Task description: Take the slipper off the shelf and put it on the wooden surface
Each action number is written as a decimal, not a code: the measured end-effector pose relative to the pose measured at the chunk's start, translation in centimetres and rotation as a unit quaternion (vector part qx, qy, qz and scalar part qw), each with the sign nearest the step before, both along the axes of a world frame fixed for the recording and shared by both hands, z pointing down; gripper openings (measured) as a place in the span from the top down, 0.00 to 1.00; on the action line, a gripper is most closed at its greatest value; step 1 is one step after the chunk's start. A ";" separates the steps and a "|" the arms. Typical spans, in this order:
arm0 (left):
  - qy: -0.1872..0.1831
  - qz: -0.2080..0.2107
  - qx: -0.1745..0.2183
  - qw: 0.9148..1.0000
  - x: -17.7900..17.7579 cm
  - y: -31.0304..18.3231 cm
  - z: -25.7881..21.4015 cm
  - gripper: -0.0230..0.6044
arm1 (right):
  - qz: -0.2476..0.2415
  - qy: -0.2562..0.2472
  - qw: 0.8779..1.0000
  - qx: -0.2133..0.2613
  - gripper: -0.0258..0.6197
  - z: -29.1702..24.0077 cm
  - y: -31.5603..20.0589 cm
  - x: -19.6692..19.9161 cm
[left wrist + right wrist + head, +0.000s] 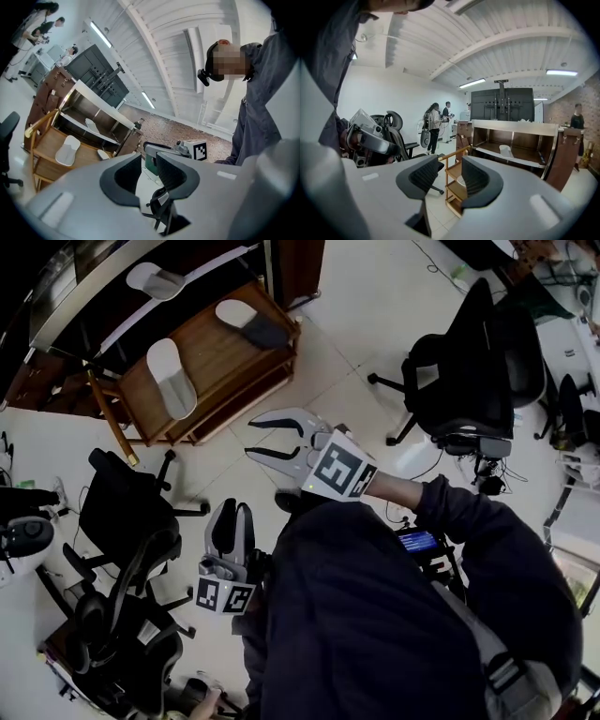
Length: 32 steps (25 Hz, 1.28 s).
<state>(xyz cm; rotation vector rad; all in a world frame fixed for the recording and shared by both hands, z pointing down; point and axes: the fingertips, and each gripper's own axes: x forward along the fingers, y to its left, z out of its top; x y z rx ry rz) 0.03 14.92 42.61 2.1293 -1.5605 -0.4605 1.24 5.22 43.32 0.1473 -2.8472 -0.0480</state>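
A white slipper (pixel 155 280) lies on the dark shelf unit (pixel 66 296) at the top left; it also shows in the right gripper view (pixel 505 150) and the left gripper view (pixel 90 124). Two more white-and-grey slippers (pixel 172 379) (pixel 251 322) rest on the wooden cart top (pixel 220 357) in front of the shelf. My right gripper (pixel 272 439) (pixel 451 166) hovers over the floor just short of the cart, open and empty. My left gripper (pixel 232 526) (pixel 146 164) is lower, close to my body, with a narrow empty gap between its jaws.
A black office chair (pixel 469 362) stands at the right and two more (pixel 127 512) at the lower left. Pale floor tiles (pixel 356 324) lie between the cart and the right chair. People (pixel 433 124) stand far off by a white wall.
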 end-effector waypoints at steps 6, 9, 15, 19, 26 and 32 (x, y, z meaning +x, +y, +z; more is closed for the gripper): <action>-0.037 0.018 0.011 0.999 2.1 -1.8 -1.2 0.80 | 0.001 -0.002 1.000 0.009 0.73 -1.4 0.5 1.8; -0.039 0.030 0.018 0.999 3.4 -2.9 -1.7 0.80 | -0.002 -0.003 1.000 0.011 0.74 -2.0 0.2 2.8; -0.038 0.037 0.018 0.998 4.8 -3.7 -2.0 0.80 | -0.003 0.001 1.000 0.021 0.78 -2.7 -0.3 3.7; -0.040 0.034 0.013 0.999 4.9 -3.6 -2.0 0.80 | 0.001 0.010 1.000 0.026 0.80 -2.6 -0.4 3.9; -0.042 0.029 0.004 0.999 4.7 -3.3 -1.6 0.80 | -0.006 0.017 0.999 0.041 0.93 -2.6 0.3 3.5; -0.044 0.028 0.004 0.999 4.5 -3.1 -1.6 0.80 | -0.014 0.015 0.999 0.048 0.96 -2.5 1.4 3.1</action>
